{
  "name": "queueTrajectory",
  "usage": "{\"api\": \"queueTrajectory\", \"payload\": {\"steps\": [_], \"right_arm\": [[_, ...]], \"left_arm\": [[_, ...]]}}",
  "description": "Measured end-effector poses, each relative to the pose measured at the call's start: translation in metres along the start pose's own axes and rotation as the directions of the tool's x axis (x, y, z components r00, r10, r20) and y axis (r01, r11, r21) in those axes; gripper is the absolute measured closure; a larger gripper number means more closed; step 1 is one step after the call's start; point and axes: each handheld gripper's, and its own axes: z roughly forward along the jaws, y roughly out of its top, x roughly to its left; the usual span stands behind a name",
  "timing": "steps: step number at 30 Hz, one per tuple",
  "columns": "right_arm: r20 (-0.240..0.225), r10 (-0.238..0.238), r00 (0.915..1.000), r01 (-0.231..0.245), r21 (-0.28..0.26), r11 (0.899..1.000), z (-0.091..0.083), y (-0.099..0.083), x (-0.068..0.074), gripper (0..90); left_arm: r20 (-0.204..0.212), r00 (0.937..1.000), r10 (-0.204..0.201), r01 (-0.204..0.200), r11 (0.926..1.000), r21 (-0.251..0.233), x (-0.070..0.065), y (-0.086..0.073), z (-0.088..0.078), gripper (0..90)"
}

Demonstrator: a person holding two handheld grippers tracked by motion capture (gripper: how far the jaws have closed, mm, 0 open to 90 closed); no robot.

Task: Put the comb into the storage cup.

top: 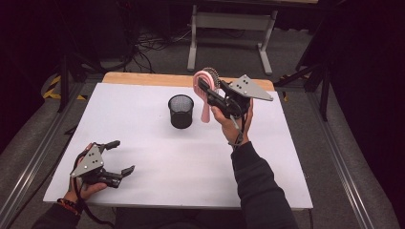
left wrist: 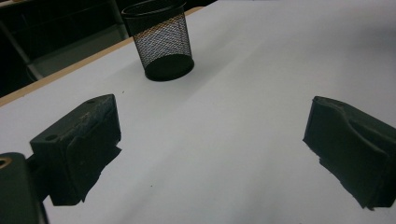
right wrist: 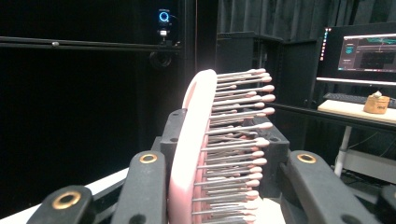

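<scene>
We see the right tongs (top: 206, 89) gripping a brush (top: 206, 102) raised beside the cup (top: 181, 110); left tongs (top: 118, 157) open, well before it. A skewed descent could topple the cup.

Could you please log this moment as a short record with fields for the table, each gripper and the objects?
surface: white table
mesh cup: black, upright, standing on the table, nothing visible in it
hairbrush: pink, bristled, held up above the table, right of the cup
right gripper: shut on the hairbrush, raised
left gripper: open, fingers wide apart, low near the table's front left, holding nothing
</scene>
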Motion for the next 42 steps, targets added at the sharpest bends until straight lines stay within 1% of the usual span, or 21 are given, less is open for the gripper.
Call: {"api": "queueTrajectory", "payload": {"steps": [3,8,11,13,14,16,19,20,21,23,25,26,28,29,30,31,32,35,36,40,42], "right_arm": [[0.003,-0.009,1.0,0.009,-0.002,1.0,0.004,0.004,0.0,63.3],[0.003,-0.007,1.0,0.007,-0.016,1.0,0.011,0.011,-0.001,63.3],[0.003,-0.009,1.0,0.009,-0.016,1.0,0.016,0.012,-0.001,63.3],[0.004,-0.005,1.0,0.005,-0.018,1.0,0.019,0.013,-0.002,63.3],[0.005,-0.003,1.0,0.003,-0.017,1.0,0.02,0.013,-0.002,63.2],[0.003,-0.012,0.9999,0.012,-0.013,1.0,0.023,0.014,-0.002,63.3],[0.004,-0.003,1.0,0.003,-0.016,1.0,0.027,0.015,-0.002,63.3],[0.005,-0.015,0.9999,0.015,-0.013,1.0,0.028,0.015,-0.002,63.3],[0.005,-0.002,1.0,0.002,-0.015,1.0,0.029,0.016,-0.002,63.3],[0.006,-0.008,1.0,0.008,-0.01,1.0,0.032,0.016,-0.002,63.3],[0.008,0.001,1.0,-0.001,-0.013,1.0,0.034,0.016,-0.002,63.3],[0.01,-0.006,0.9999,0.006,-0.011,1.0,0.034,0.016,-0.002,63.3],[0.012,0.005,0.9999,-0.005,-0.012,1.0,0.037,0.016,-0.002,63.3],[0.014,-0.01,0.9999,0.01,-0.008,1.0,0.037,0.016,-0.004,63.3],[0.016,-0.001,0.9999,0.001,-0.011,1.0,0.038,0.016,-0.004,63.3],[0.01,-0.017,0.9998,0.017,-0.006,1.0,0.039,0.016,-0.005,63.3],[0.016,0.011,0.9998,-0.011,-0.015,1.0,0.04,0.017,-0.004,63.3],[0.019,0.004,0.9998,-0.004,-0.014,1.0,0.042,0.017,-0.005,63.3],[0.019,0.012,0.9997,-0.012,-0.018,1.0,0.043,0.017,-0.004,63.3],[0.021,0.002,0.9998,-0.001,-0.017,1.0,0.045,0.017,-0.004,63.3],[0.02,0.013,0.9997,-0.013,-0.022,1.0,0.048,0.017,-0.003,63.3]], "left_arm": [[0.003,1.0,0.002,-0.002,1.0,0.003,0.0,0.0,0.0,4.6],[0.006,1.0,0.005,-0.005,1.0,-0.001,-0.001,0.001,0.0,4.6],[0.008,1.0,0.003,-0.003,1.0,-0.001,-0.001,0.0,0.001,4.6],[0.007,0.9999,0.01,-0.01,0.9999,0.009,-0.001,0.0,0.002,4.6],[0.008,0.9999,0.006,-0.006,1.0,0.006,-0.001,0.0,0.002,4.6],[0.014,0.9999,0.006,-0.006,1.0,0.008,-0.001,0.0,0.003,4.6],[0.015,0.9999,0.004,-0.005,1.0,0.007,0.0,0.0,0.002,4.6],[0.015,0.9999,0.003,-0.003,1.0,0.007,0.0,0.0,0.002,4.6],[0.013,0.9999,0.001,-0.001,1.0,0.005,0.0,0.0,0.001,4.6],[0.014,0.9999,0.001,-0.001,1.0,0.005,0.0,0.0,0.001,4.6],[0.019,0.9998,0.001,-0.001,1.0,0.005,0.0,0.0,0.001,4.6],[0.02,0.9998,0.001,-0.001,1.0,0.004,0.0,0.0,0.001,4.6],[0.018,0.9998,0.0,0.0,1.0,0.002,0.0,0.0,0.001,4.6],[0.018,0.9998,0.0,0.0,1.0,0.002,0.0,0.0,0.001,4.6],[0.021,0.9998,-0.001,0.001,1.0,0.003,0.0,0.0,0.001,4.6],[0.021,0.9998,-0.002,0.001,1.0,0.002,0.0,0.0,0.001,4.6],[0.023,0.9997,-0.004,0.004,1.0,0.001,0.0,0.0,0.001,4.6],[0.023,0.9997,-0.002,0.002,1.0,0.001,0.0,0.0,0.001,4.6],[0.023,0.9997,-0.003,0.003,1.0,0.002,0.0,0.0,0.001,4.6],[0.024,0.9997,-0.002,0.002,1.0,0.002,0.0,0.0,0.001,4.6],[0.023,0.9997,-0.002,0.002,1.0,0.004,0.0,0.0,0.001,4.7]]}}
